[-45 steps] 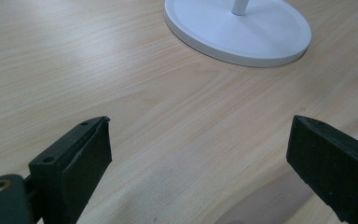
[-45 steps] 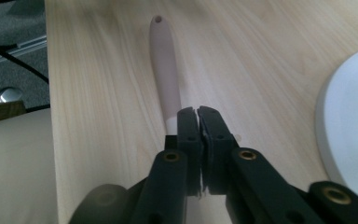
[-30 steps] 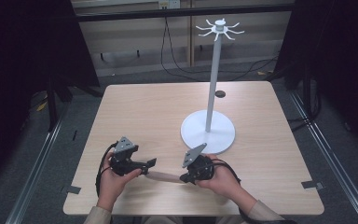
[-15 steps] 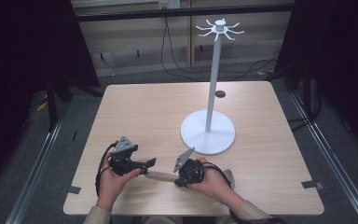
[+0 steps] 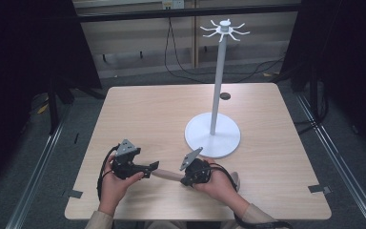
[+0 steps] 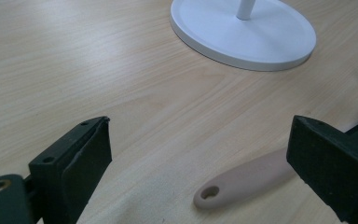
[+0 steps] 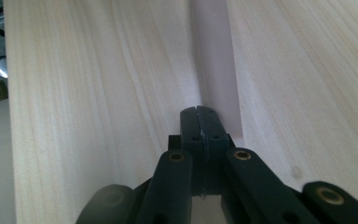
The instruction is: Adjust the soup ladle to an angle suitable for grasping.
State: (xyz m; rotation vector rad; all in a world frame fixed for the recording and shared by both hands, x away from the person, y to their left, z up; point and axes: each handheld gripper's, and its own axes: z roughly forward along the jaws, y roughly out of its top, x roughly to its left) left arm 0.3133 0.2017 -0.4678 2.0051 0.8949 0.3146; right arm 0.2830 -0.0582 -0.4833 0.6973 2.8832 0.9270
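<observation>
A pale pink utensil handle (image 5: 167,174) lies near the table's front edge between my two grippers. Its end with a hanging hole (image 6: 247,179) sits between the wide-apart jaws of my open left gripper (image 5: 152,168) (image 6: 198,144), touching neither. My right gripper (image 5: 183,178) points left along the handle. In the right gripper view its jaws (image 7: 200,112) are pressed together, and the handle (image 7: 214,56) runs away from under their tips. I cannot tell whether it is pinched. A white stand (image 5: 218,86) with hooks on top rises from a round base (image 6: 242,42).
The stand's base (image 5: 228,143) sits just beyond my right hand. A small dark round thing (image 5: 225,96) lies on the wooden table (image 5: 152,109) behind the stand. Tape marks sit at the front corners (image 5: 316,188). Dark floor and rails surround the table.
My right gripper has edged left, toward the left gripper, along with the handle. The left gripper has stayed where it was.
</observation>
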